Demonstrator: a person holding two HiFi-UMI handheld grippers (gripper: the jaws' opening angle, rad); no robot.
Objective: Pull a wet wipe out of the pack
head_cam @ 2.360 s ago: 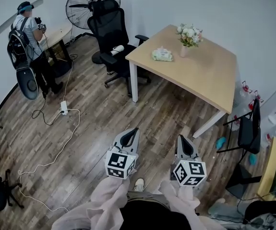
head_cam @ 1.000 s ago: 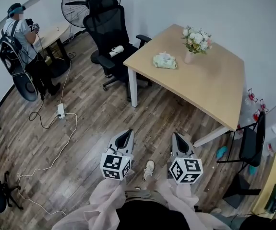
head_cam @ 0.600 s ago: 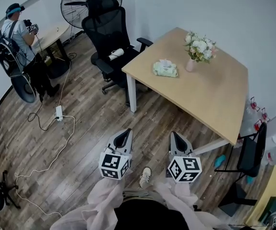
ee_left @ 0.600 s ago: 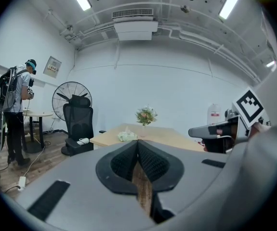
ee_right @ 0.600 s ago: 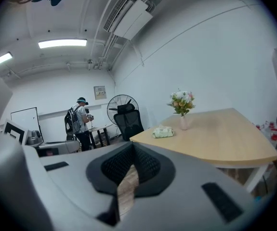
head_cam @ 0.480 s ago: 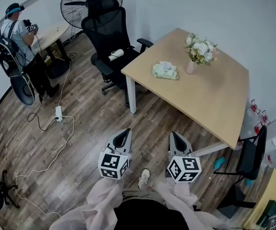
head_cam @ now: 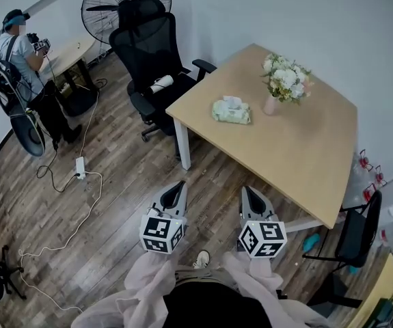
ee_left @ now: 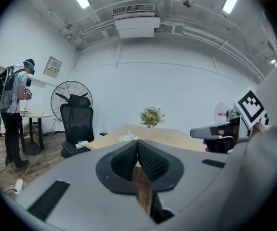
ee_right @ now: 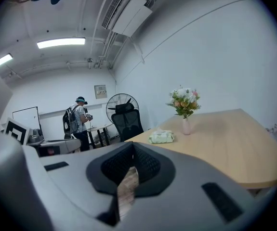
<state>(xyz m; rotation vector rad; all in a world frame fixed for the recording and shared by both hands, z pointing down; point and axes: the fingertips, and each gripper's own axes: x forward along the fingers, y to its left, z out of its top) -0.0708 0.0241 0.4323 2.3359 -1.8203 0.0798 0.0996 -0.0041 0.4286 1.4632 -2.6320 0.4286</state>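
Wooden table (head_cam: 299, 142) nearer, soft green wipe pack (head_cam: 231, 111), left hand-held gripper (head_cam: 180, 184) and right hand-held gripper (head_cam: 245, 189) clenched empty

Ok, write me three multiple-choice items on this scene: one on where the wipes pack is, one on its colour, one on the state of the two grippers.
1. Where is the wipes pack?
A. on the floor
B. on the table, near the vase of flowers
C. on the black chair

2. What colour is the pack?
A. red
B. dark blue
C. pale green

3. How do the left gripper and the right gripper stand?
A. both shut, empty
B. both wide open
C. left shut on a wipe

Answers:
1 B: the head view shows it on the tabletop beside the vase.
2 C: its wrapper is pale green.
3 A: each gripper view shows the jaws together with nothing between them.
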